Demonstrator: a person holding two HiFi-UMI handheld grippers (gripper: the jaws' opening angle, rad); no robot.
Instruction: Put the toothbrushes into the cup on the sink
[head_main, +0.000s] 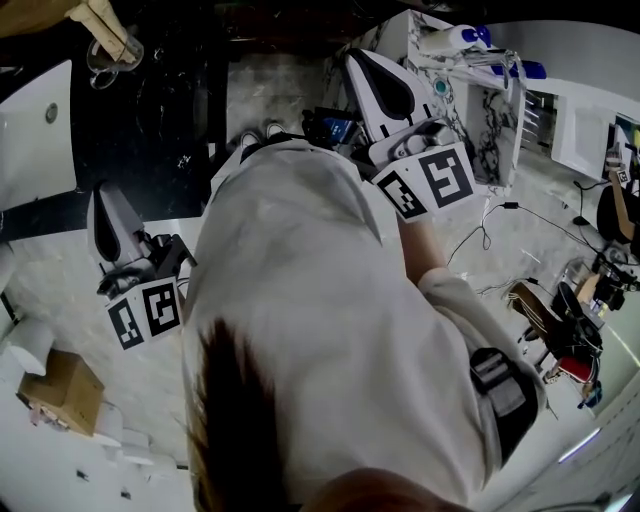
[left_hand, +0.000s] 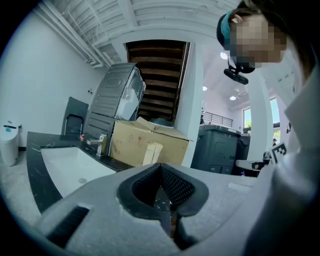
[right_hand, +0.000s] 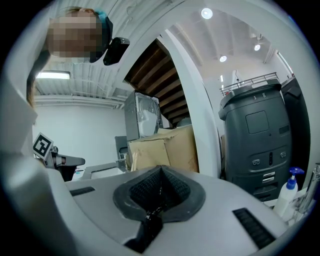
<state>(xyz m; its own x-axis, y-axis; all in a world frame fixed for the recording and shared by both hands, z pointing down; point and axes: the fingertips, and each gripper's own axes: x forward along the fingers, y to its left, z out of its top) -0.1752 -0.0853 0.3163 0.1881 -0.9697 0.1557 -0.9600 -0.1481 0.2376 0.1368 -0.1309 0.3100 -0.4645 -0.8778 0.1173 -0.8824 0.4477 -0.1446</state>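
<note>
Holding both tools out over the room, I carry nothing in either. My left gripper (left_hand: 161, 172) has its jaws pressed together, dark ribbed pads meeting along one seam with nothing between them. My right gripper (right_hand: 160, 174) matches it: jaws together, pads touching, empty.

From the head view, the left gripper sits to the left of my white top, and the right gripper reaches far right toward a marbled shelf (head_main: 490, 120) that carries white bottles. The white sink (head_main: 35, 130) lies at the far left, set into a black counter (head_main: 150, 110). At the far end of that counter I see a clear cup-like rim (head_main: 100, 62) with a tan piece (head_main: 100, 22) just beside it. They are too small for me to tell whether these are the cup and the toothbrushes. Both grippers are well apart from that spot.

Along my left jaws, the sink basin spreads to the left, with a faucet (left_hand: 100, 145) at its far edge. A cardboard box (left_hand: 150, 145) stands beyond it, and a grey appliance (left_hand: 117, 95) leans behind the box.

Along my right jaws, a dark grey machine (right_hand: 257, 130) stands to the right. A pump bottle (right_hand: 289, 192) with a blue top is near the right edge.
</note>
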